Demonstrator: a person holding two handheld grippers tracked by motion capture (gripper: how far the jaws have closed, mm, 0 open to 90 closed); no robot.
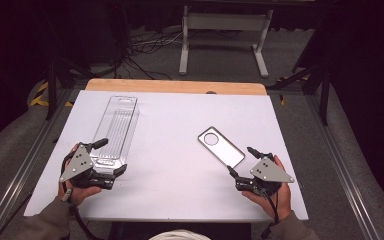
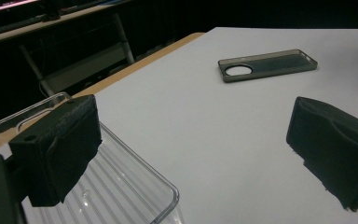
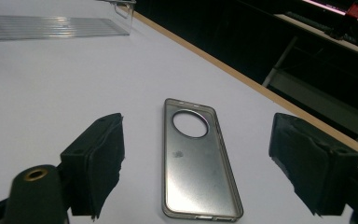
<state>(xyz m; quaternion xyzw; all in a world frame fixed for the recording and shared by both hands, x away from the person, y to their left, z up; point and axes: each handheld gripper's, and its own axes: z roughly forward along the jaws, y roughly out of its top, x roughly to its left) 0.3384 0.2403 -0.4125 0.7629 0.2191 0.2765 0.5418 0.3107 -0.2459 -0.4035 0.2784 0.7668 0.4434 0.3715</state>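
1. At the right half of the white surface [image 1: 170, 150] lies the phone case [image 1: 221, 146], flat, inner side up, camera ring at the far end. In the right gripper view the phone case [image 3: 198, 163] sits between the two black pads and a little ahead of them, touching neither.
2. Right tool [image 1: 240, 165]: jaws spread wide, nothing held. It hovers just beside the near end of the case, pointed along it. Reads as a grasp lined up but not begun.
3. On the left half lies the clear plastic package [image 1: 115, 131], long, ribbed, lying lengthwise away from the person, hang tab at the far end. Empty as far as can be seen.
4. Left tool [image 1: 111, 157]: jaws wide apart, gripping nothing. In the left gripper view one pad overlaps the near corner of the clear plastic package [image 2: 121, 186]; whether it touches the rim I cannot tell. The other pad stands over bare surface.
5. Case and package are well apart, open surface between them.
6. Judgement on progress: the start. Neither item is lifted; the case is outside the package. If the job is packing the case, everything is left: take the case, steady the package, carry across, insert.
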